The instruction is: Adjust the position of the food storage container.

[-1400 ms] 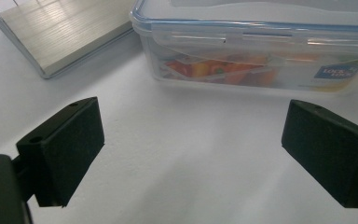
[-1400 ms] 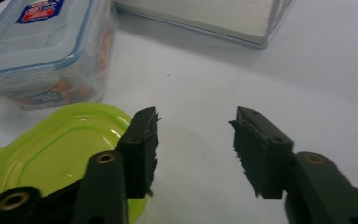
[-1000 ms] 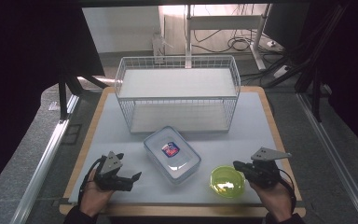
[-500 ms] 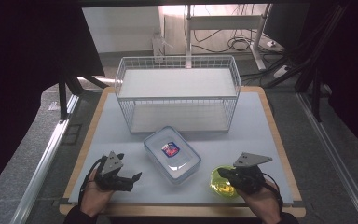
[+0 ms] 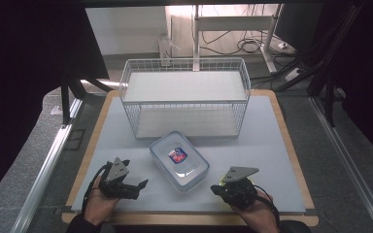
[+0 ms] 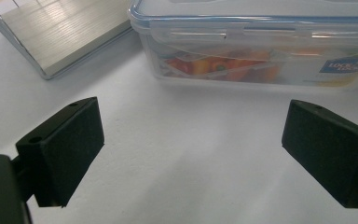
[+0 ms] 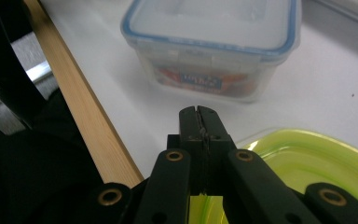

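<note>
A clear plastic box (image 5: pixel 179 160) with a blue-rimmed lid lies in the middle of the white mat, with colourful contents showing through its wall (image 6: pixel 223 65). My left gripper (image 5: pixel 143 184) rests at the front left, its jaws open wide and pointing at the box (image 6: pixel 261 42), with bare mat between them. My right gripper (image 5: pixel 214 189) is at the front right, shut with nothing between its jaws (image 7: pixel 199 114). It hovers over a translucent yellow-green round dish (image 7: pixel 317 163), which it mostly hides in the high view. The box (image 7: pixel 214 42) lies just beyond its tips.
A white wire basket (image 5: pixel 184 97) with a shelf stands at the back of the mat (image 5: pixel 272 145). Under the mat a wooden board edge (image 7: pixel 88 121) runs along the near side. Dark frame posts and cables surround the table.
My right hand has moved left toward the box and now covers most of the yellow-green dish. The left hand and the box have stayed where they were.
</note>
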A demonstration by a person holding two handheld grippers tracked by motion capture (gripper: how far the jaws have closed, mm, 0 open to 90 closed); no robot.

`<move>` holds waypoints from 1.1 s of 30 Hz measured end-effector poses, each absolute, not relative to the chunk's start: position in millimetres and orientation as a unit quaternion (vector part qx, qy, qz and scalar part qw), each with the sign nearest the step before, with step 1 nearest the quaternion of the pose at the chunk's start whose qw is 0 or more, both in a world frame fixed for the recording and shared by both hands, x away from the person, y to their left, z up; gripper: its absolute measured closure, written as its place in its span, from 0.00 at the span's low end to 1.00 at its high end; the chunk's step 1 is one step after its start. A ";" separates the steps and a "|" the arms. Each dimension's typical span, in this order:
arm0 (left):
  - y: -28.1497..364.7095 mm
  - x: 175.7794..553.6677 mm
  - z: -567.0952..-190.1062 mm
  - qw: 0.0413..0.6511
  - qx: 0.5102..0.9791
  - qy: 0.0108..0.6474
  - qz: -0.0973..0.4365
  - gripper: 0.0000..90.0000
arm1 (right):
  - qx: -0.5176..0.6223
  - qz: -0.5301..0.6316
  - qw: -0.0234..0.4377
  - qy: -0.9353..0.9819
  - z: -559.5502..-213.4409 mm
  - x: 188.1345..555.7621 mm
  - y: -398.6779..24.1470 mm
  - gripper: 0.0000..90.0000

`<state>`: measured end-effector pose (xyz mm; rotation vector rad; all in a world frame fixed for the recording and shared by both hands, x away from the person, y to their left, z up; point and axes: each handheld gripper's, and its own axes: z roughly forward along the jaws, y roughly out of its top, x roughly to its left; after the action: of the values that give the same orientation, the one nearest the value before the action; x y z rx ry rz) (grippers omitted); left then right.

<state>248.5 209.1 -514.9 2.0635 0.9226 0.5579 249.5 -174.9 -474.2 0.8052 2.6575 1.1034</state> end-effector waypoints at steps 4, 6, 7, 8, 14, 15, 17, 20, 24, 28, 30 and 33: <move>208.8 248.5 -515.0 0.394 0.815 0.363 0.219 0.06 | 0.265 0.367 0.066 0.890 -473.6 250.6 -178.1 1.00; 208.5 248.7 -515.2 0.393 0.816 0.362 0.219 0.06 | 0.268 0.366 0.061 0.889 -473.1 251.4 -180.7 1.00; 208.5 248.7 -515.3 0.392 0.817 0.362 0.219 0.06 | 0.270 0.364 0.060 0.889 -472.6 251.7 -182.0 1.00; 208.3 248.8 -515.7 0.391 0.817 0.362 0.219 0.06 | 0.273 0.362 0.060 0.889 -472.2 251.9 -183.4 1.00; 208.5 248.8 -515.6 0.391 0.817 0.363 0.219 0.06 | 0.289 0.352 0.059 0.888 -469.6 253.2 -195.6 1.00; 208.4 248.8 -515.8 0.390 0.818 0.362 0.219 0.06 | 0.291 0.350 0.061 0.888 -469.2 253.3 -197.8 1.00; 208.2 248.7 -515.9 0.390 0.818 0.363 0.218 0.06 | 0.293 0.348 0.064 0.888 -468.8 253.3 -199.8 1.00; 207.8 248.6 -516.1 0.390 0.818 0.363 0.217 0.06 | 0.301 0.339 0.073 0.888 -467.0 254.0 -208.5 1.00; 208.1 248.8 -516.1 0.389 0.818 0.362 0.219 0.06 | 0.311 0.336 0.075 0.886 -466.0 255.4 -216.3 1.00; 207.8 248.7 -516.3 0.390 0.818 0.363 0.218 0.06 | 0.324 0.333 0.079 0.882 -464.8 257.3 -227.2 1.00; 207.7 248.8 -516.3 0.388 0.819 0.362 0.219 0.06 | 0.329 0.333 0.079 0.880 -464.6 258.0 -232.9 1.00; 207.3 248.8 -516.5 0.387 0.820 0.362 0.218 0.06 | 0.342 0.334 0.082 0.875 -464.0 257.9 -245.0 1.00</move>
<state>248.8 207.3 -516.5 2.0862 0.9204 0.5559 257.9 -245.0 -464.0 1.0210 2.6138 0.9982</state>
